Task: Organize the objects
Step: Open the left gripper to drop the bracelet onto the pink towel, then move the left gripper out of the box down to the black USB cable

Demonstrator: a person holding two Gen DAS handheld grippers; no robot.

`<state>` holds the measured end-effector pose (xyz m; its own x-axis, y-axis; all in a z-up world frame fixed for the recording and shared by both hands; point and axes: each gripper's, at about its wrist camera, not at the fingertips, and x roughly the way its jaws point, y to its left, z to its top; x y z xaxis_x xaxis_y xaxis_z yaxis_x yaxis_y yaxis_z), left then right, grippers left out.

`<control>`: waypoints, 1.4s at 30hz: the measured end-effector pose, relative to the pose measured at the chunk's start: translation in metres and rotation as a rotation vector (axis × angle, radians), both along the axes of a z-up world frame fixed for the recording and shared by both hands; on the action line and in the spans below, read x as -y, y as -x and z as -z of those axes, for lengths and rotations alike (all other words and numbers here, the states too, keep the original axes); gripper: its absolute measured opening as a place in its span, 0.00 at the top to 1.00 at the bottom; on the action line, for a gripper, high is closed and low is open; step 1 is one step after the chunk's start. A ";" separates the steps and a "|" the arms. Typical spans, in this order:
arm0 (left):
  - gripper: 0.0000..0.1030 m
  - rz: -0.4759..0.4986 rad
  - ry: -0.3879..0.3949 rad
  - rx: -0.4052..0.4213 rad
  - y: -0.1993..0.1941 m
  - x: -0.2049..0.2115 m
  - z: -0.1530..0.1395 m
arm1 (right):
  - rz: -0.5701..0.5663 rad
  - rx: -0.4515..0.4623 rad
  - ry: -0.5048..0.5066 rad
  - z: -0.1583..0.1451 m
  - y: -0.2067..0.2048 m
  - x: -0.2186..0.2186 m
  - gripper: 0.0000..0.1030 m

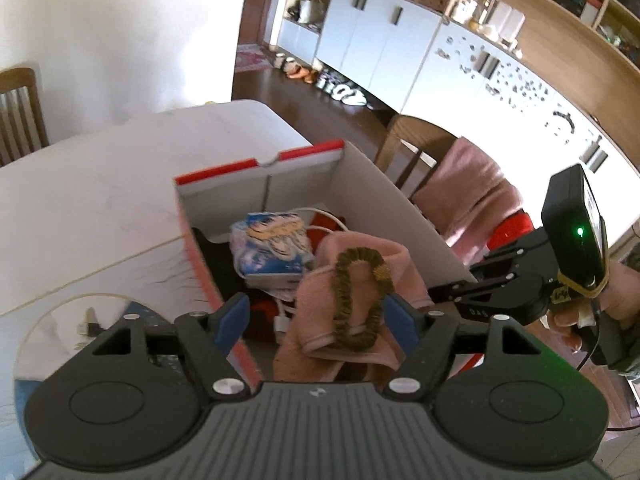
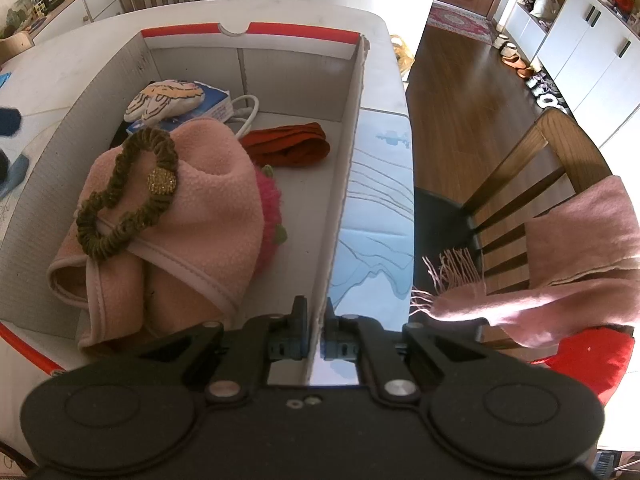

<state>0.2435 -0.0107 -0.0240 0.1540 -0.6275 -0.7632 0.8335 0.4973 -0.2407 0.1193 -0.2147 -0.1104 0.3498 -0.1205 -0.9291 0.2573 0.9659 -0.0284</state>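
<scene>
The olive scrunchie lies inside the cardboard box on the tabletop, draped over a folded pink cloth. Its loop is elongated, long axis running near to far. The left gripper stands above it with fingers spread apart, empty, the loop's near end between them. The right gripper fingers clamp the box's right wall.

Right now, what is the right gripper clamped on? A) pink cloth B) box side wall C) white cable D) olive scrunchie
B: the right gripper has its jaws shut on the box side wall; the scrunchie lies free on the pink cloth.
</scene>
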 end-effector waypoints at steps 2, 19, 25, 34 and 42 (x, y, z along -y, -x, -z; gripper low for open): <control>0.26 -0.022 0.007 0.010 -0.004 -0.008 -0.004 | 0.001 0.000 -0.001 0.000 0.000 0.000 0.96; 0.00 -0.236 -0.026 0.079 -0.061 -0.080 -0.007 | 0.001 0.000 0.006 -0.003 0.001 0.000 0.96; 0.00 -0.282 -0.059 0.098 -0.079 -0.096 0.006 | 0.001 -0.010 0.011 -0.004 0.000 0.000 0.96; 0.00 -0.281 -0.179 0.108 -0.088 -0.098 0.056 | 0.014 -0.017 0.012 -0.003 -0.002 -0.001 0.95; 0.00 -0.275 -0.196 0.038 -0.081 -0.082 0.107 | 0.019 -0.033 0.015 0.000 -0.005 -0.001 0.95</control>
<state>0.3245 0.0716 -0.1307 0.3283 -0.4004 -0.8555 0.6680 0.7388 -0.0894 0.1238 -0.2132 -0.1103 0.3168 -0.1411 -0.9379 0.2745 0.9602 -0.0517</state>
